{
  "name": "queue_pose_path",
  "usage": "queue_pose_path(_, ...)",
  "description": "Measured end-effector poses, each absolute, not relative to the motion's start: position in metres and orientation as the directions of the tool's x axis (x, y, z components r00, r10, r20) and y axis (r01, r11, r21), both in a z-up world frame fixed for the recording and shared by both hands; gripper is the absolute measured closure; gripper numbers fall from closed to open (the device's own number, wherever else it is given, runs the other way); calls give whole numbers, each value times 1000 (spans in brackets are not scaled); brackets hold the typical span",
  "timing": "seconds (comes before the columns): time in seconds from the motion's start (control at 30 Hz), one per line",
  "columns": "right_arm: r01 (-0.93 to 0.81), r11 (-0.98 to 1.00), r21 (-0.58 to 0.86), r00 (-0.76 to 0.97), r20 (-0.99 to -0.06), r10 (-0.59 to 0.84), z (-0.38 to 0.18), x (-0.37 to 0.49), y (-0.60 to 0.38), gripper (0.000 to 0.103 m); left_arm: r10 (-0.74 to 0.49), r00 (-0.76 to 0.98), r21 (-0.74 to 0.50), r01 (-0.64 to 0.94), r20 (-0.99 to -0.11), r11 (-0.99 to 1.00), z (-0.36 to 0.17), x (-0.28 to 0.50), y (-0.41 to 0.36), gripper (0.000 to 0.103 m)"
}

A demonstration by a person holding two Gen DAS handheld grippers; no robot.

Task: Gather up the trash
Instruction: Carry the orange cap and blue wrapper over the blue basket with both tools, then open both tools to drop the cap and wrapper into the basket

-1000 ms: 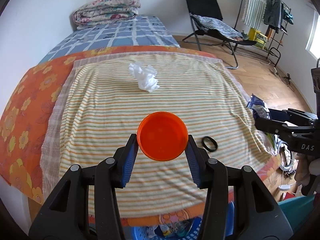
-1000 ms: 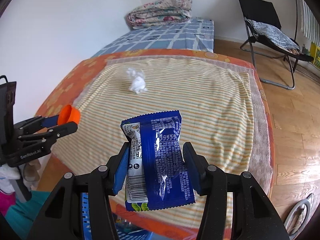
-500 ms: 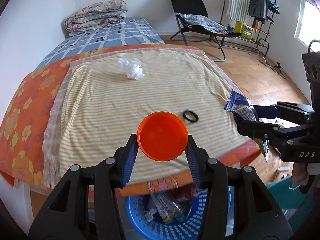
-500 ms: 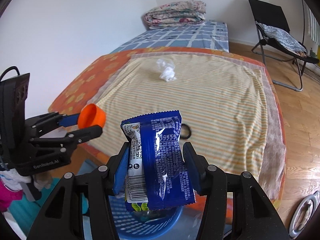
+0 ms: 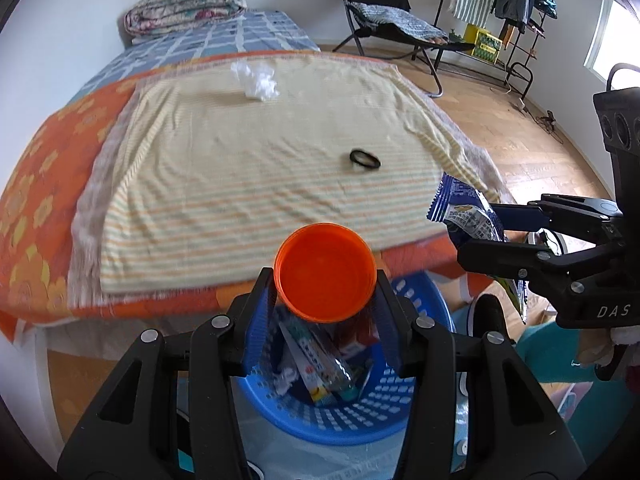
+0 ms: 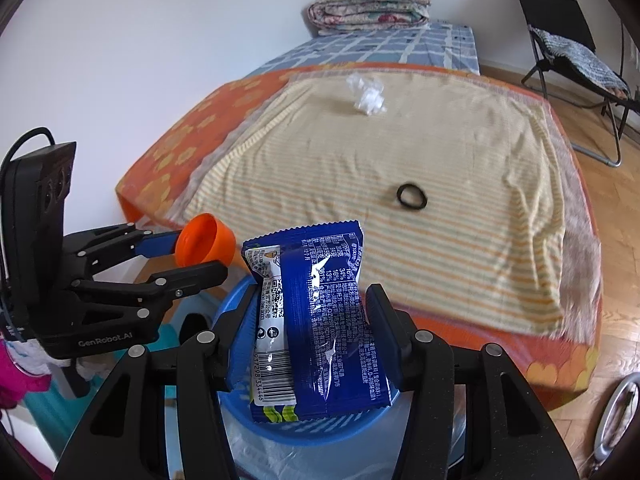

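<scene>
My left gripper (image 5: 325,284) is shut on an orange plastic cup (image 5: 326,272), held above a blue mesh basket (image 5: 344,412) that has wrappers and a bottle inside. My right gripper (image 6: 310,312) is shut on a blue snack wrapper (image 6: 316,320), also over the basket's blue rim (image 6: 240,408). Each gripper shows in the other's view: the right gripper (image 5: 476,236) with the wrapper (image 5: 464,208), the left gripper (image 6: 200,252) with the cup (image 6: 206,244). A crumpled white tissue (image 5: 256,80) and a black hair tie (image 5: 365,159) lie on the striped bed cover (image 5: 248,160).
The bed's orange flowered sheet (image 5: 36,184) ends just behind the basket. A folded quilt (image 5: 188,2) lies at the far end. A black folding chair (image 5: 384,12) and a clothes rack (image 5: 504,8) stand on the wooden floor to the right.
Both grippers have drawn back from over the bed to its near edge. The blue basket has come into view beneath them. Both grips are unchanged.
</scene>
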State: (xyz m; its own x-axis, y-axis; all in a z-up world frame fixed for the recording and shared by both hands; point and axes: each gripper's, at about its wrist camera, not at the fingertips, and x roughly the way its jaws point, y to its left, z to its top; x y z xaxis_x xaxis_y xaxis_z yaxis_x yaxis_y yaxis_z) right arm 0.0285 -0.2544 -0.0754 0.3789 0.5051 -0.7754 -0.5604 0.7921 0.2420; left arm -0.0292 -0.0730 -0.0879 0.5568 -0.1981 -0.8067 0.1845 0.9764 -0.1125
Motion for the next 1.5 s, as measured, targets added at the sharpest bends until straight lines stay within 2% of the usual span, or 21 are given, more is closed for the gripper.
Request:
queue_pose_path(0.53, -567, 780, 265, 276, -831, 483, -120, 3, -247, 51, -199, 471, -129, 176, -860, 976, -124, -51, -71, 55)
queue_pose_path(1.5, -547, 792, 272, 241, -855, 460, -132, 1, -243, 50, -199, 444, -135, 174, -874, 976, -133, -54, -73, 55)
